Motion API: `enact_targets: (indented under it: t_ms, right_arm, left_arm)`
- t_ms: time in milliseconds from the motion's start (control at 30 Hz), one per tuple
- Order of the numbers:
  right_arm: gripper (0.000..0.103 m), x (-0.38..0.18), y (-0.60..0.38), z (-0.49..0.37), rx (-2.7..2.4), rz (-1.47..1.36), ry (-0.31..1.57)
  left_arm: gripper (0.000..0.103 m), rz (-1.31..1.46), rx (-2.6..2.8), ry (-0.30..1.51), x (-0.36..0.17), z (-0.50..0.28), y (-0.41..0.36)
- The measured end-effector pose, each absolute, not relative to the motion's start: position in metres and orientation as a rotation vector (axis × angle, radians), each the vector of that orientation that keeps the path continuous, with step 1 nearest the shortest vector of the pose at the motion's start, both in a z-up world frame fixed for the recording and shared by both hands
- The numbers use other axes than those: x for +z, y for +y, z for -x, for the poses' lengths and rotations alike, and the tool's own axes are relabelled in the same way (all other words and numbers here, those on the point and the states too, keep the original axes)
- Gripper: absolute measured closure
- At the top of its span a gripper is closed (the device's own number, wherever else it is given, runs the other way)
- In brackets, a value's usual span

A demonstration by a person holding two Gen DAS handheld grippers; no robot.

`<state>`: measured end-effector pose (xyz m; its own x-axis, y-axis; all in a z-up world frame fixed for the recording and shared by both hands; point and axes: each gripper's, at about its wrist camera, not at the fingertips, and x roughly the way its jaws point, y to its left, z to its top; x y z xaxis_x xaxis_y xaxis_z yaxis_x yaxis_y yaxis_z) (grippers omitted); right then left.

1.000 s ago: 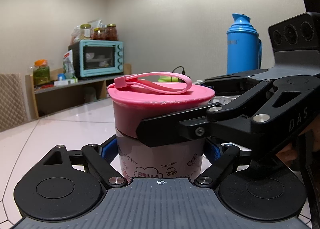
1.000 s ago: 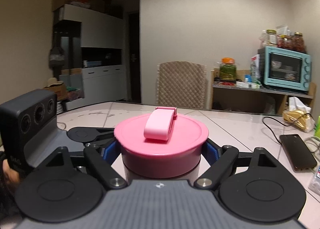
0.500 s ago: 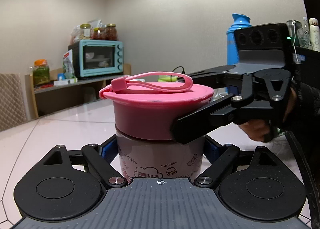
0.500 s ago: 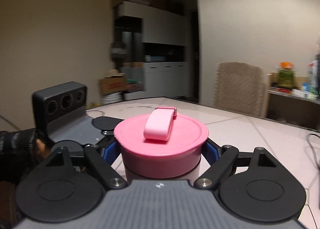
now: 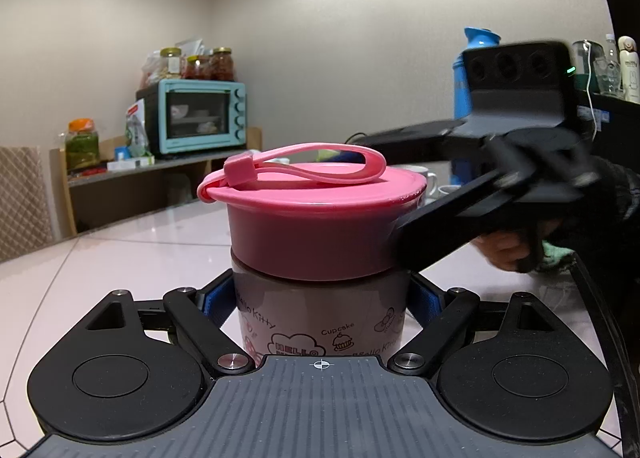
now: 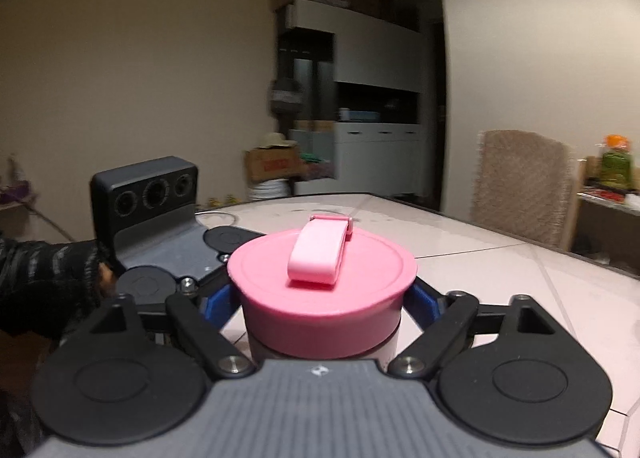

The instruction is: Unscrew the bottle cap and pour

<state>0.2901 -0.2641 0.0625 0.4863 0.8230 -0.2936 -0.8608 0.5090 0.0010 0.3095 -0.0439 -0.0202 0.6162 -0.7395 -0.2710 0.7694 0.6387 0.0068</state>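
A pale bottle (image 5: 320, 322) with cartoon print stands on the table, and my left gripper (image 5: 320, 306) is shut on its body just under the lid. The wide pink cap (image 5: 320, 226) with a looped pink strap (image 5: 312, 166) sits on top. My right gripper (image 6: 320, 302) straddles the cap (image 6: 324, 290) from the right side. Its jaws are opening, the blue pads (image 6: 426, 300) standing just off the cap's rim with the cap still between them. One right finger (image 5: 448, 230) crosses the cap's right edge in the left wrist view. A gloved hand (image 5: 520, 254) holds that gripper.
The pink-white tiled table (image 5: 120, 258) stretches left and back. Behind stand a teal toaster oven (image 5: 196, 118) topped with jars, a blue thermos (image 5: 468, 98) and a white cup (image 5: 424, 174). A woven chair (image 6: 520, 186) stands at the far table edge.
The right gripper swung around the cap from the bottle's front to its right side, the cap's strap turning a little with it. Its pads have just eased off the cap. The left gripper stayed still.
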Motion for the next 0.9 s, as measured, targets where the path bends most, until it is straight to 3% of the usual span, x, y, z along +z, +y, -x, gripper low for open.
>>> enact_targets:
  t_ms: [433, 900]
  right_arm:
    - [0.0, 0.069, -0.237, -0.229, 0.605, 0.005, 0.276]
    - [0.006, 0.048, -0.196, -0.243, 0.438, 0.022, 0.308]
  left_arm:
    - [0.013, -0.13, -0.869, 0.253, -0.019, -0.308, -0.044]
    - [0.013, -0.13, -0.869, 0.253, -0.019, -0.308, -0.043]
